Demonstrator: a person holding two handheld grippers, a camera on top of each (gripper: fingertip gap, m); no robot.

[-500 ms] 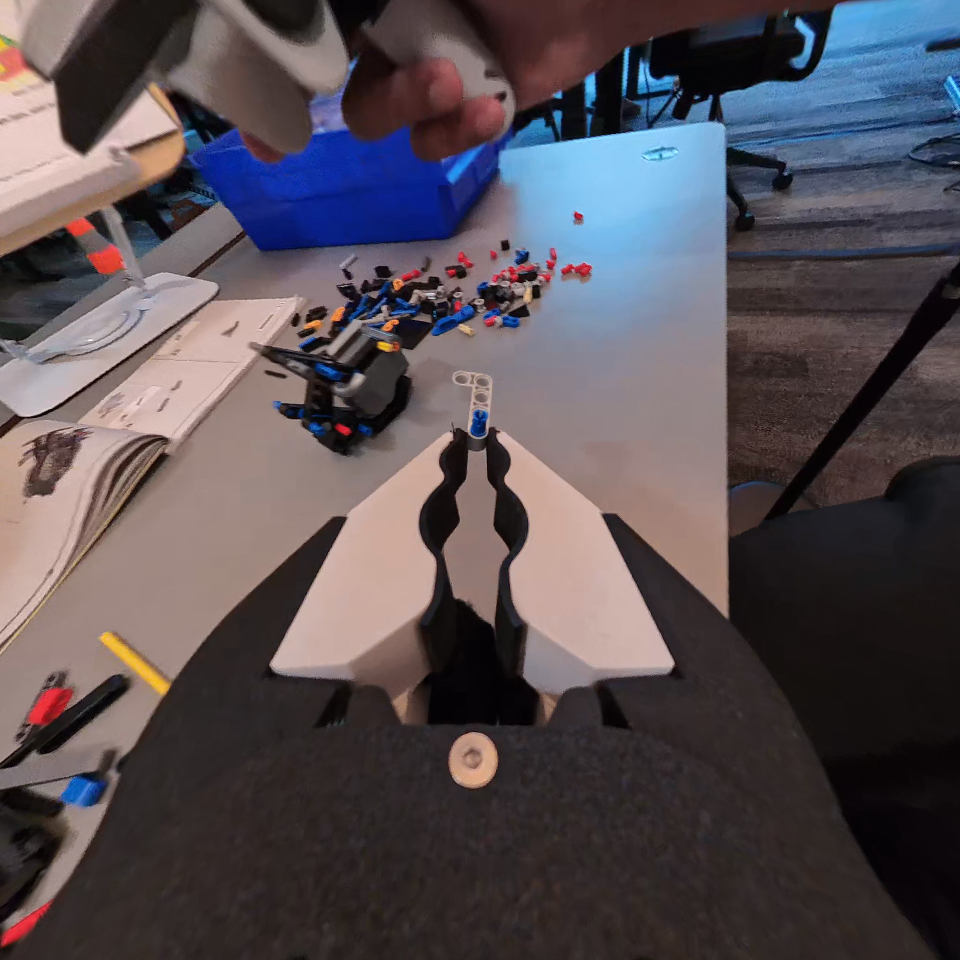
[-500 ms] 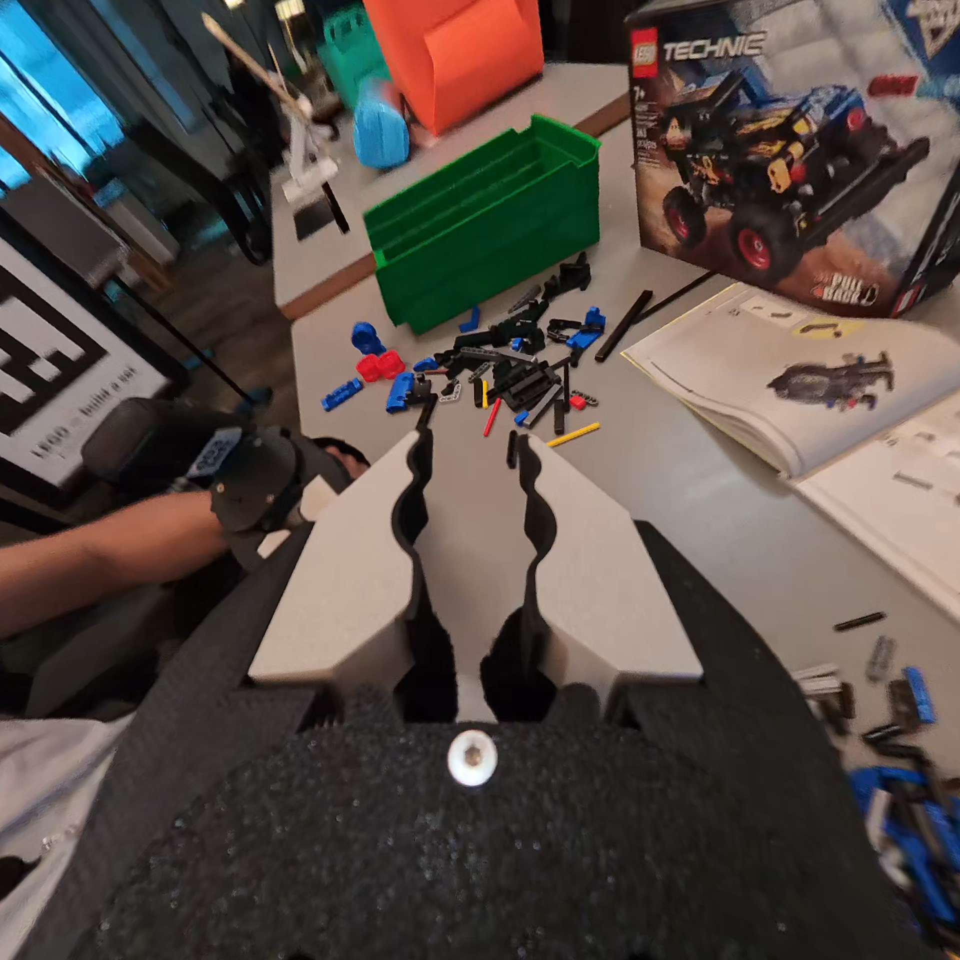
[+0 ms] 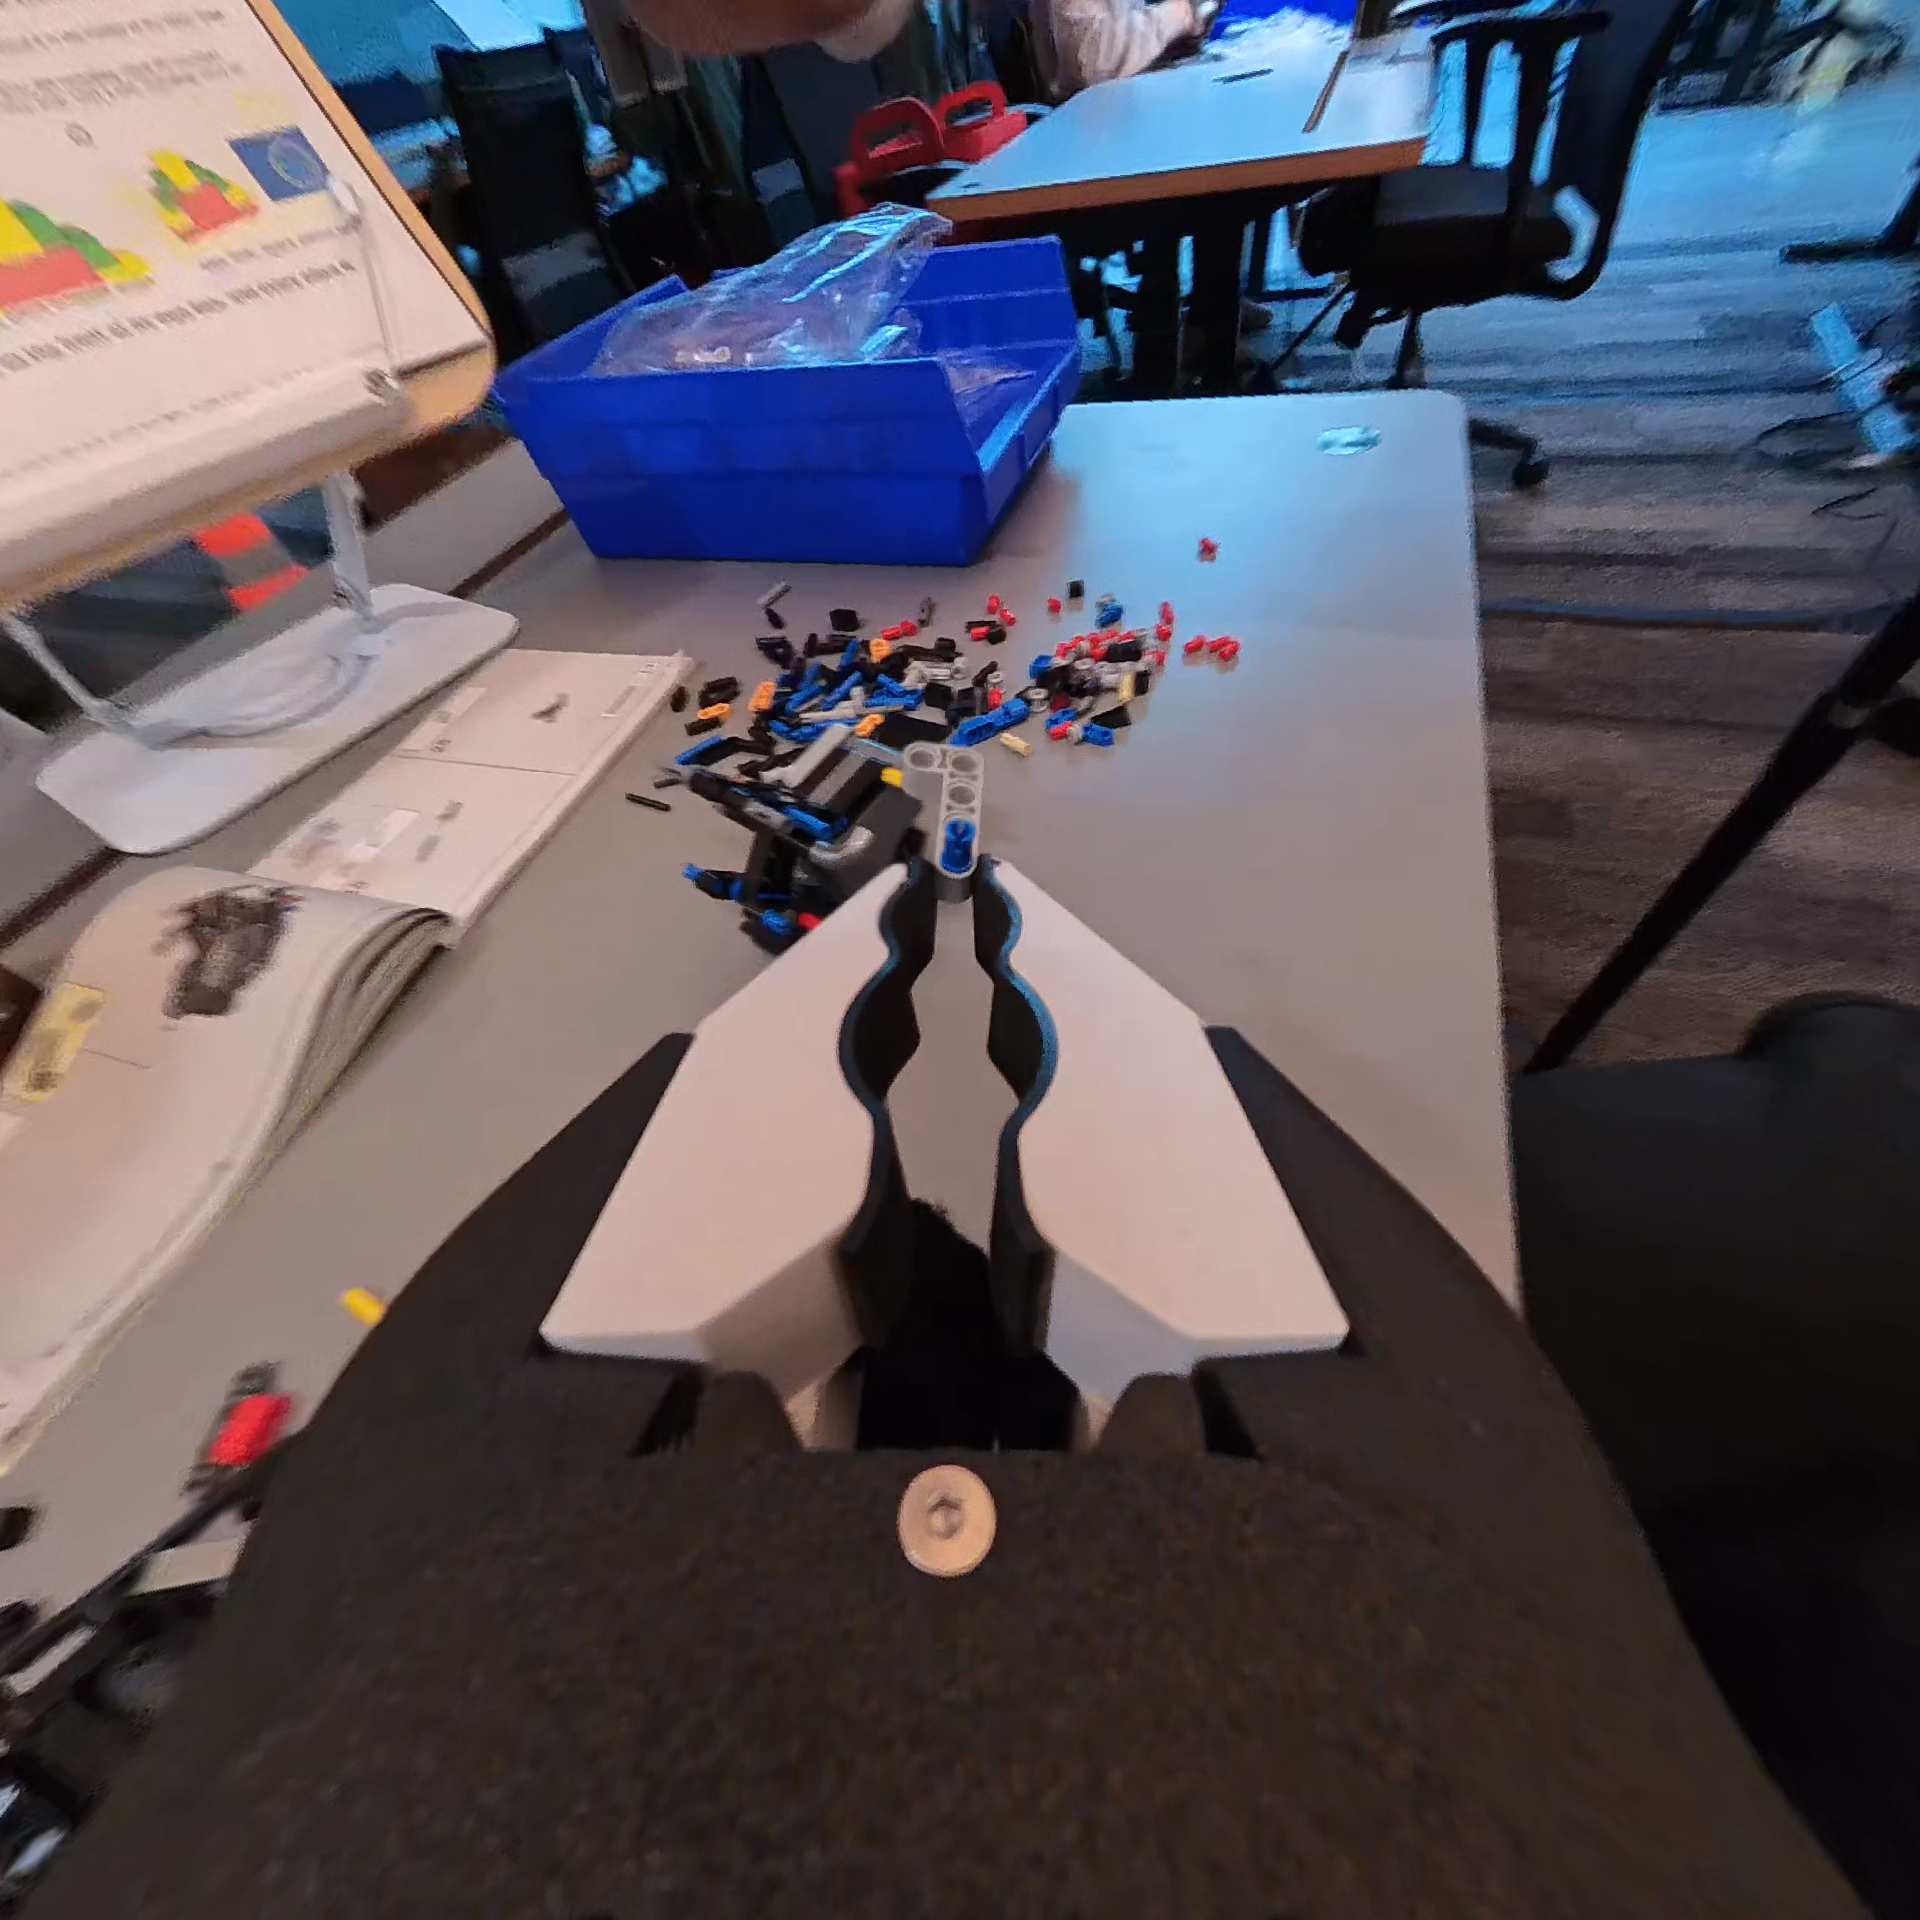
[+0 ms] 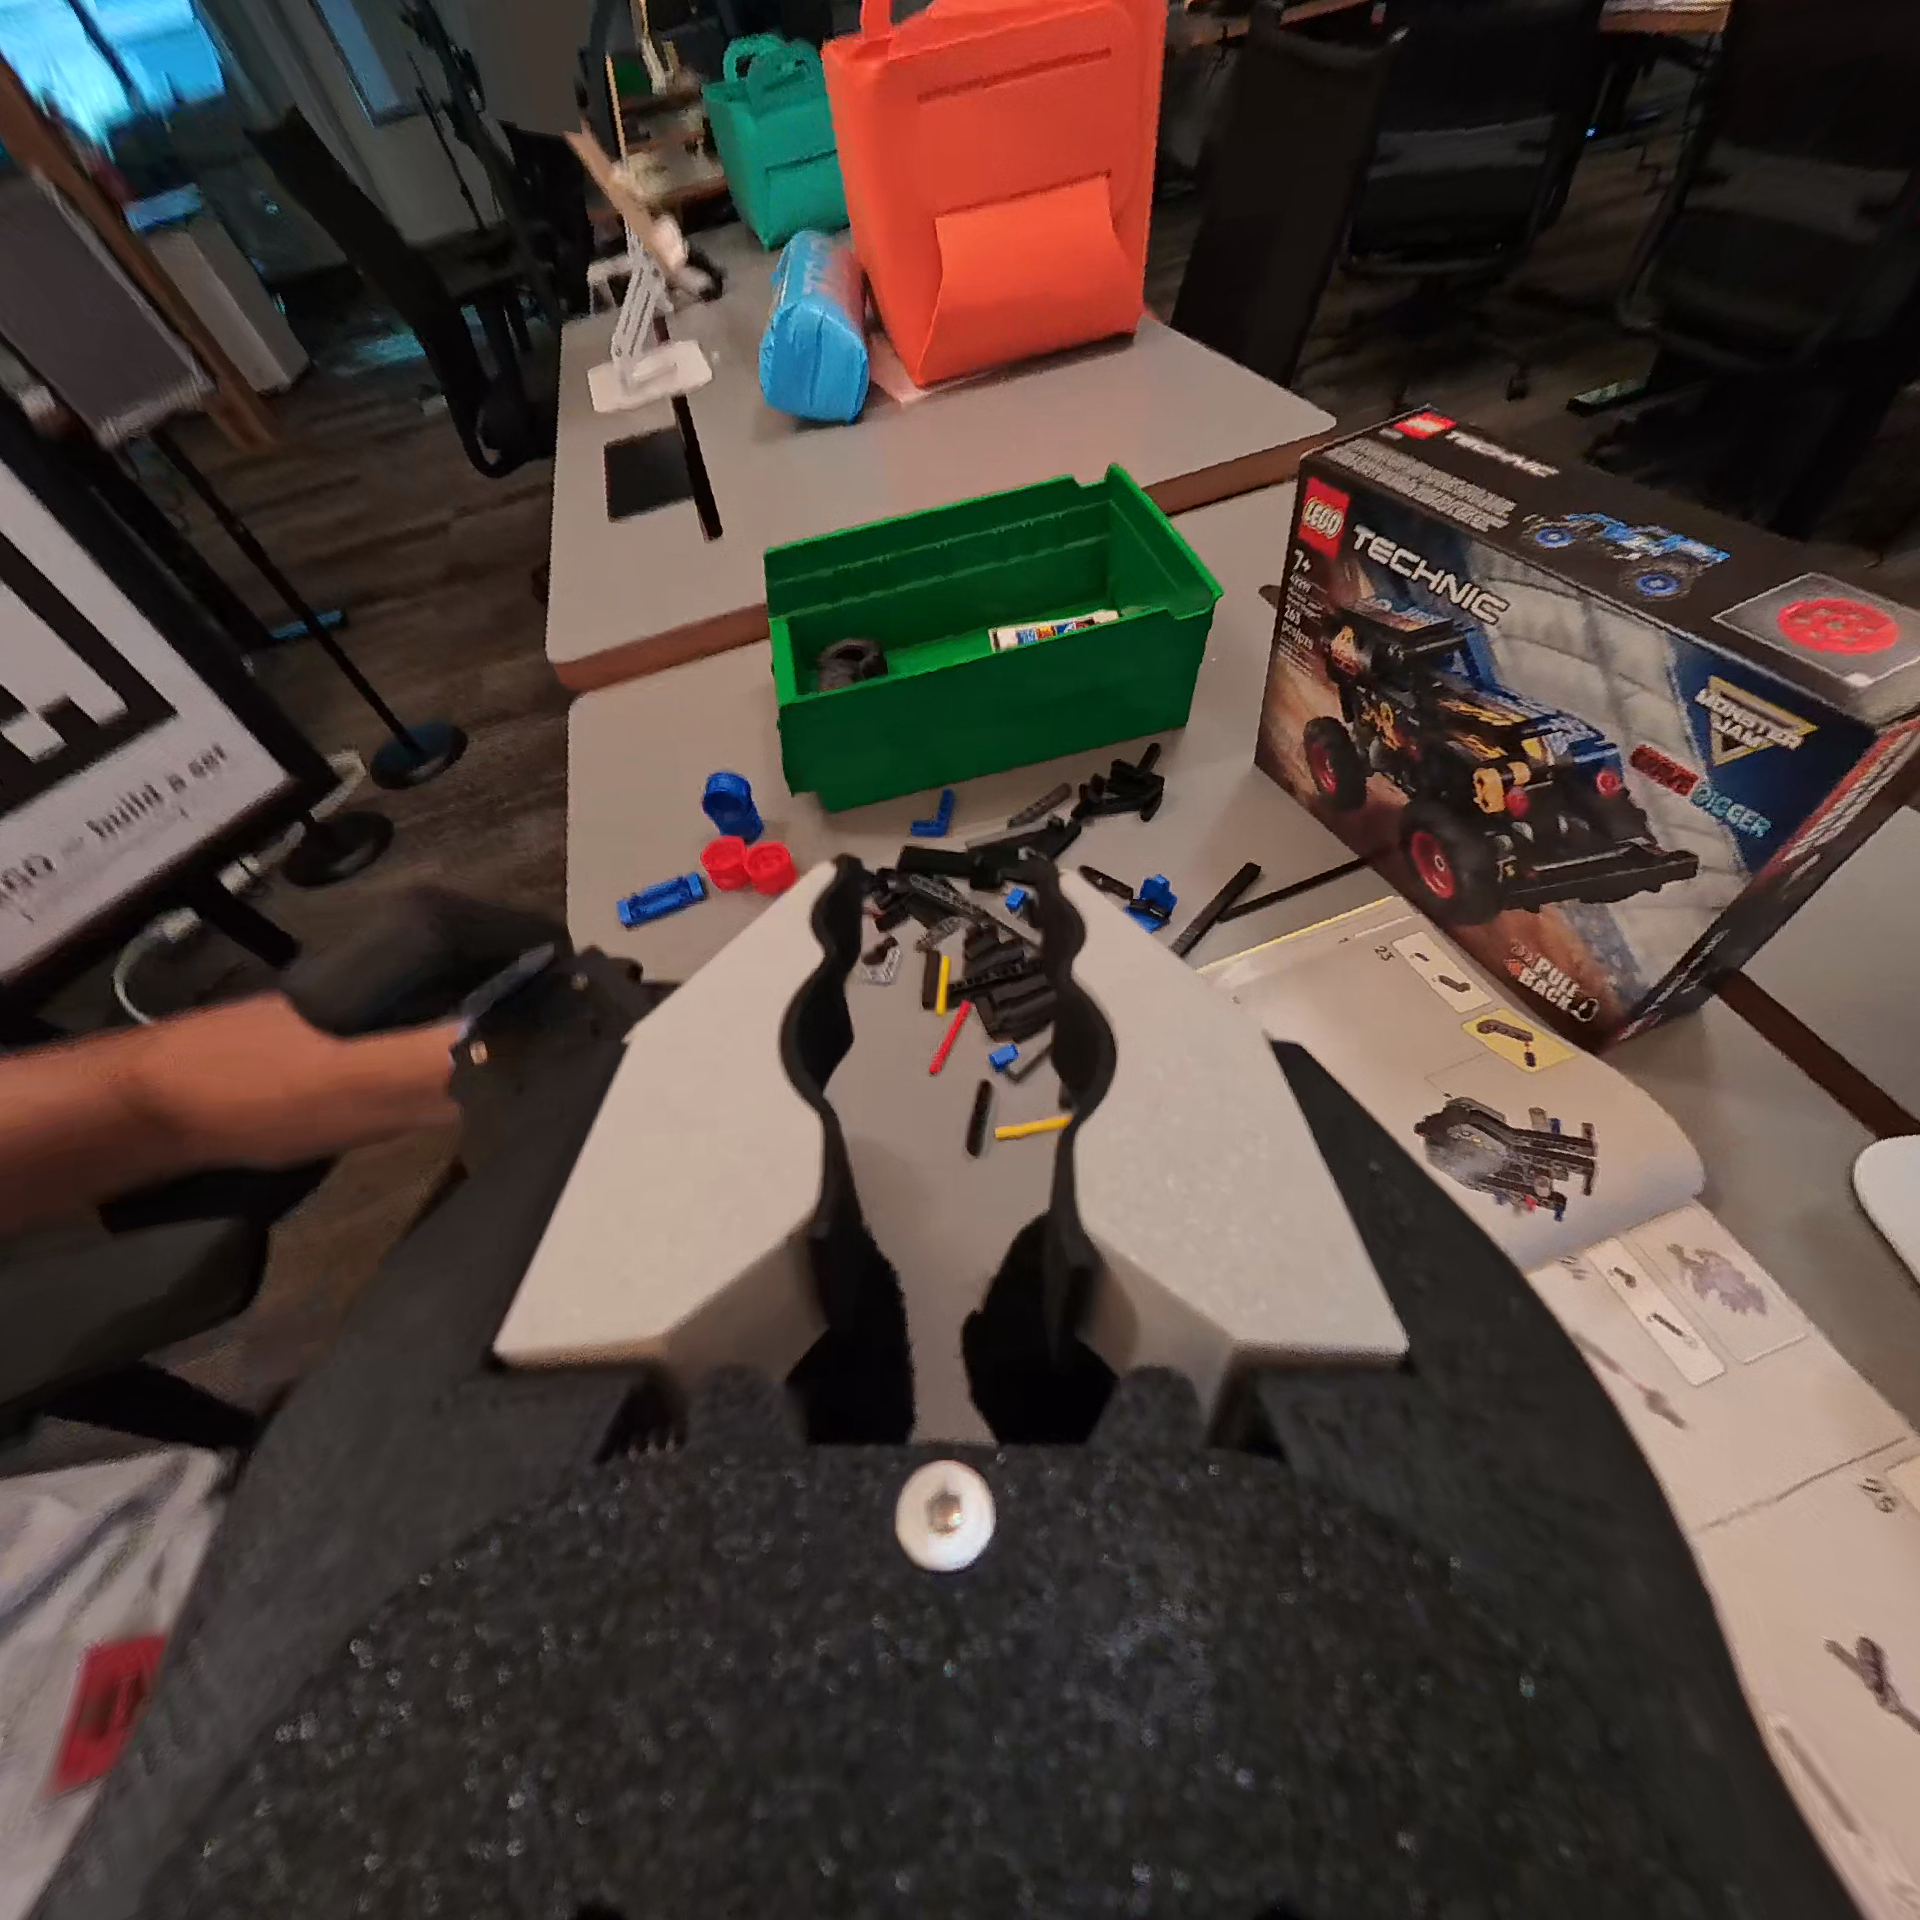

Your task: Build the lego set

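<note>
The left tongs (image 3: pixel 948 878) pinch a grey L-shaped beam (image 3: pixel 951 805) by its tip above the tabletop (image 3: pixel 1299 790), beside the half-built chassis (image 3: pixel 800 831). So shallow a grip may let it twist or drop. The right tongs (image 4: pixel 951 883) hang spread over loose parts (image 4: pixel 977 966).

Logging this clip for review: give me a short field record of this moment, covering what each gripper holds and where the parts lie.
left gripper: shut on light grey L-shaped beam with blue pin
right gripper: open, empty, above pile of loose black pieces
partly built black and blue model: on grey table
green plastic bin: behind the pile
open instruction booklet: right of the pile
</note>
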